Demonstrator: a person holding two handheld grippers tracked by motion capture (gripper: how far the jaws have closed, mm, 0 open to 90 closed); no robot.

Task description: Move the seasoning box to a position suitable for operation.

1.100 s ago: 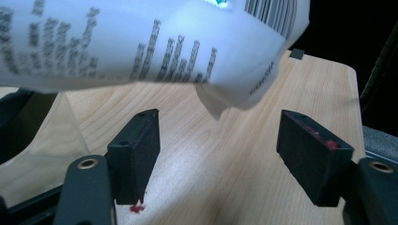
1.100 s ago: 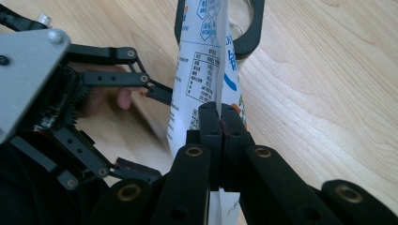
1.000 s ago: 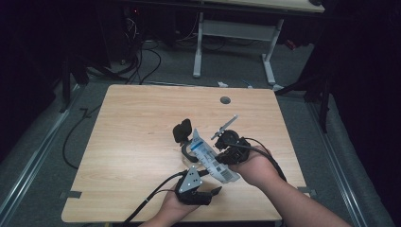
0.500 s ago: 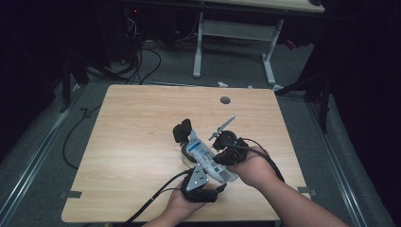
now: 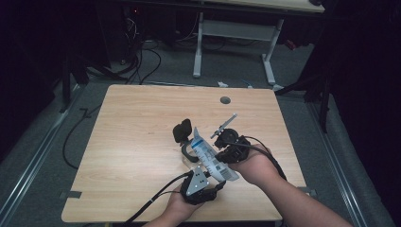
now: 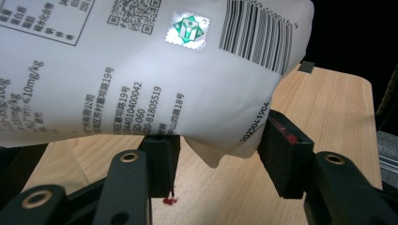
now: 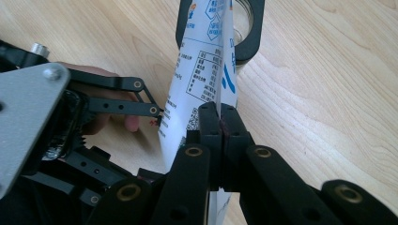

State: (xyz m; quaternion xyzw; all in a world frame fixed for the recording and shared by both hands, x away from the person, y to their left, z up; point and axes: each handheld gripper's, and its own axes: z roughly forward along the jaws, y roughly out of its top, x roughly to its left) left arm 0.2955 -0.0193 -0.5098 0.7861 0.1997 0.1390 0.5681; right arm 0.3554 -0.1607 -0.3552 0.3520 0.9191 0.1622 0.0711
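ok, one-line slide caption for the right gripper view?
Right gripper shut on the white printed pouch's edge, left gripper alongside it, above the wooden table.

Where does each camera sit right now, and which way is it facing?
High view: above the near edge, looking forward and down on the table; both forearms, left gripper and right gripper show.
Left gripper view: along its jaws, just closing around the white pouch, pads apart.
Right gripper view: along its jaws, clamped on the pouch's edge; left gripper beside.
All share the pouch.
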